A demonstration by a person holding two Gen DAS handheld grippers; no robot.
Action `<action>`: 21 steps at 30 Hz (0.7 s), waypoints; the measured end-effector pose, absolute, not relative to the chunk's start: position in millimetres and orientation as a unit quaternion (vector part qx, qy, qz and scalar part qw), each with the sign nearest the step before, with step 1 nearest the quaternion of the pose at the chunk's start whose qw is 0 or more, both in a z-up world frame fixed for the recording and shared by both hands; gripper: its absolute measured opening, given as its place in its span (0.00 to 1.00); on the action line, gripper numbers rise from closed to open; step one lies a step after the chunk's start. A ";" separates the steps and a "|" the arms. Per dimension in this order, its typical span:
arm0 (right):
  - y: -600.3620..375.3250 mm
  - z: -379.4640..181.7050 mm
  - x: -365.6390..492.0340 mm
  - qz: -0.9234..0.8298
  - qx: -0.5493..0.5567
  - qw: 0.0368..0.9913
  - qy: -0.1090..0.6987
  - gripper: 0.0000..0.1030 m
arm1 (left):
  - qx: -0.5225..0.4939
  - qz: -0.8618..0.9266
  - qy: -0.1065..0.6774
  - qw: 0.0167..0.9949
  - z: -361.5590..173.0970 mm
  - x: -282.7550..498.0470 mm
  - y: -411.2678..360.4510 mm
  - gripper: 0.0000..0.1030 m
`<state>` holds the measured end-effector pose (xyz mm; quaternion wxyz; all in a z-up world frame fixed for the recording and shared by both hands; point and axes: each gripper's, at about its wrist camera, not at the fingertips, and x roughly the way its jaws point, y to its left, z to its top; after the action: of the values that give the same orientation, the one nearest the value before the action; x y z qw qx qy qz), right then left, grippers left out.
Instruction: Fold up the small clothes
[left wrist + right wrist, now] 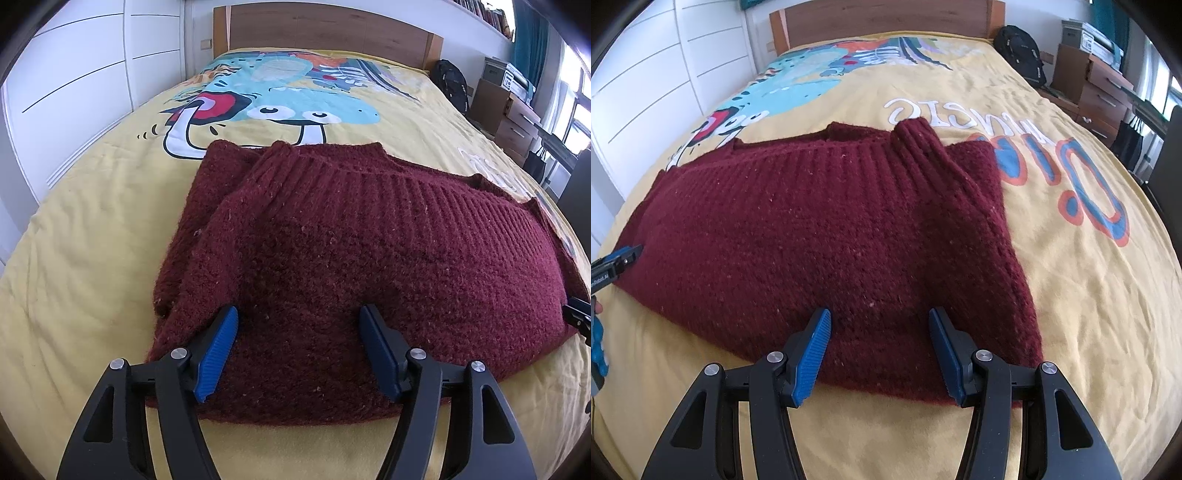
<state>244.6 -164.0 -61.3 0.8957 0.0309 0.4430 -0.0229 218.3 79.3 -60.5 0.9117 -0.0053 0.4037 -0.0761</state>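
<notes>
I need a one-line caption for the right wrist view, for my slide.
Open right claw poised over the near edge of a partly folded burgundy sweater on a yellow printed bedspread.

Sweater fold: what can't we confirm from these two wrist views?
- Sweater underside and layer count: hidden by its own top layer, both views.
- Left wrist view: its right end is cut off by the frame edge.
- Right gripper and left gripper are open; contact with the knit is unclear, fingertips overlap it.
- Bedspread lettering: partly covered.
</notes>
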 end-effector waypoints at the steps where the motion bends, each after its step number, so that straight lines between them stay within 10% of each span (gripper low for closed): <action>1: -164.2 -61.4 243.9 -0.024 0.031 0.895 0.443 0.55 | -0.005 -0.075 0.404 0.911 -60.5 218.8 79.1 0.61; 21: -173.1 -57.8 229.0 -0.036 0.039 0.893 0.447 0.55 | 0.003 -0.068 0.409 0.910 -60.5 216.4 79.6 0.66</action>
<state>229.0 -173.1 -57.8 0.8931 0.0392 0.4468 -0.0363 216.4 79.6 -60.5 0.9100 0.0033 0.4089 -0.0679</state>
